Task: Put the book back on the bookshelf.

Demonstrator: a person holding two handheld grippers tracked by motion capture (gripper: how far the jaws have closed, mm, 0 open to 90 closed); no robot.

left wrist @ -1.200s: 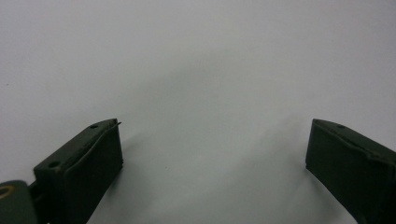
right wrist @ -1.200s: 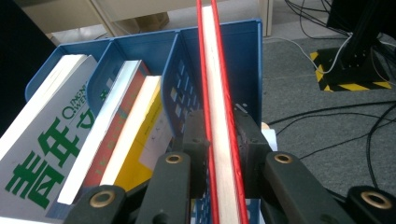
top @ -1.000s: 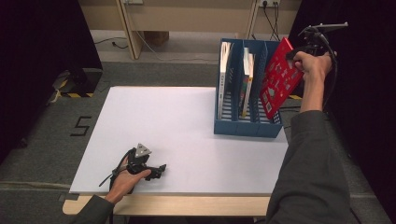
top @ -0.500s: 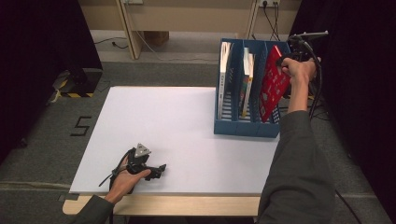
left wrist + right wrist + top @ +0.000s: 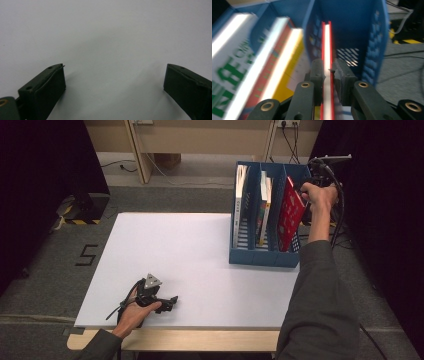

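The right gripper is clamped on the upper edge of a thin red book, one jaw on each cover. The book stands on edge in the right-hand compartment of a blue file rack at the far right of the white bench. In the high view its long axis runs up and down, and it tilts a little, with the top leaning toward the right hand and the bottom down inside the compartment. In the right gripper view its white page edge faces the camera and runs straight away between the jaws into the compartment.

Two more books stand upright in the rack: a white one with green print in the left compartment and a yellow-and-red one in the middle.

The left gripper rests on the near left part of the bench, well apart from the rack, its jaws spread wide with only bare bench between them.
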